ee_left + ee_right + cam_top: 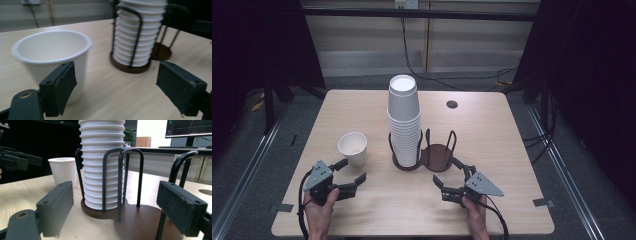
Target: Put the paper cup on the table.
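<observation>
- Because the loose paper cup (353, 147) stands upright on the surface (362, 210), left of the cup stack (403, 122) and just ahead of my left gripper (346, 175), I hold those fingers (61, 85) spread, one beside its wall, not touching.
- The stack sits in the left ring of the wire holder (422, 155); its right ring is empty, likely why my right gripper (451, 176) faces it, fingers (56, 207) spread, gripping nothing.
- The right gripper view shows a monitor (188, 128) behind; the high view shows the whole layout.

We see a lab: dark curtains (597, 75) at three and nine o'clock, a cable (412, 55) trailing at twelve, a monitor (188, 128) beyond the bench (492, 130).
</observation>
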`<state>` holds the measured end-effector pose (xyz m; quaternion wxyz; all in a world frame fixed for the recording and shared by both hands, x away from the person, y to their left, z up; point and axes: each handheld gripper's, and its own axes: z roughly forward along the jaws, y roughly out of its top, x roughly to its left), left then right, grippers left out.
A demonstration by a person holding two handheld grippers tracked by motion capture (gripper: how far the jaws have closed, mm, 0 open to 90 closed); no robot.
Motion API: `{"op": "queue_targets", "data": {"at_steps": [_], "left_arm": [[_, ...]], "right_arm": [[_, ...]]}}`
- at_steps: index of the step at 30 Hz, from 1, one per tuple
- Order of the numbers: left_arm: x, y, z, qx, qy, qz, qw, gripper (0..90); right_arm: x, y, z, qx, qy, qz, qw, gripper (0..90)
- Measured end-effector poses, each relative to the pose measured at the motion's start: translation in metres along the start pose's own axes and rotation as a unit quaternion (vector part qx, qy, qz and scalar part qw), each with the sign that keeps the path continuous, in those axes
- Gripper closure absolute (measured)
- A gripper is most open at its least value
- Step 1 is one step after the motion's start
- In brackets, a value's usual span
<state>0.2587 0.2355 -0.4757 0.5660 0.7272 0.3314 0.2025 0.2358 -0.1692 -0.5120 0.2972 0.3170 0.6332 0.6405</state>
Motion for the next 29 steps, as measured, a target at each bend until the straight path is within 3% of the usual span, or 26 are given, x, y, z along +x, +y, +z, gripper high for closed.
{"op": "queue_targets", "data": {"at_steps": [5,6,7,8,10,11,14,16,18,19,20,22,25,27,29], "left_arm": [[-0.013,-0.006,0.015,-0.006,-0.006,-0.002,1.0,15.7],[-0.015,-0.008,0.018,-0.026,-0.017,-0.009,0.9995,15.8],[-0.018,-0.01,0.021,-0.026,-0.03,-0.013,0.9991,15.8],[-0.023,-0.011,0.026,-0.009,-0.03,0.003,0.9995,15.8],[-0.03,-0.012,0.034,-0.006,-0.025,0.026,0.9993,15.8],[-0.033,-0.012,0.038,-0.008,-0.031,0.028,0.9991,15.8],[-0.045,-0.012,0.049,-0.012,-0.024,0.018,0.9995,15.8],[-0.053,-0.015,0.054,-0.027,-0.006,0.042,0.9987,15.9],[-0.058,-0.018,0.057,-0.041,0.004,0.035,0.9986,15.9],[-0.059,-0.019,0.057,-0.057,0.002,0.027,0.998,15.9],[-0.062,-0.019,0.059,-0.063,0.002,0.031,0.9975,15.9],[-0.065,-0.02,0.058,-0.068,-0.001,0.052,0.9963,15.9],[-0.06,-0.027,0.048,-0.125,0.004,0.024,0.9918,15.8],[-0.062,-0.027,0.047,-0.129,0.006,0.042,0.9908,15.7],[-0.061,-0.028,0.047,-0.131,-0.007,0.034,0.9908,15.7]], "right_arm": [[0.0,0.0,0.0,0.001,0.0,0.001,1.0,13.5],[0.0,0.0,0.0,0.0,0.0,0.0,1.0,13.5],[0.0,0.0,0.0,0.0,0.001,0.0,1.0,13.5],[0.0,0.0,0.0,0.0,0.001,0.0,1.0,13.5],[0.0,0.0,0.0,0.0,0.001,0.0,1.0,13.5],[0.0,0.0,0.0,0.0,0.001,0.0,1.0,13.6],[0.0,0.0,0.0,0.001,0.0,0.0,1.0,13.6],[0.0,0.0,0.0,0.0,0.001,0.0,1.0,13.7],[0.0,0.0,0.0,0.001,0.001,0.0,1.0,13.8],[0.0,0.0,0.0,0.001,0.002,0.0,1.0,13.7],[0.0,0.0,0.0,0.001,0.001,0.0,1.0,13.8],[0.0,0.0,0.0,0.001,0.001,0.0,1.0,13.8],[0.0,0.0,0.0,0.001,-0.004,0.0,1.0,13.7],[0.0,0.0,0.0,0.001,-0.006,0.0,1.0,13.7],[0.001,0.0,0.0,0.001,-0.004,-0.001,1.0,13.6]]}}
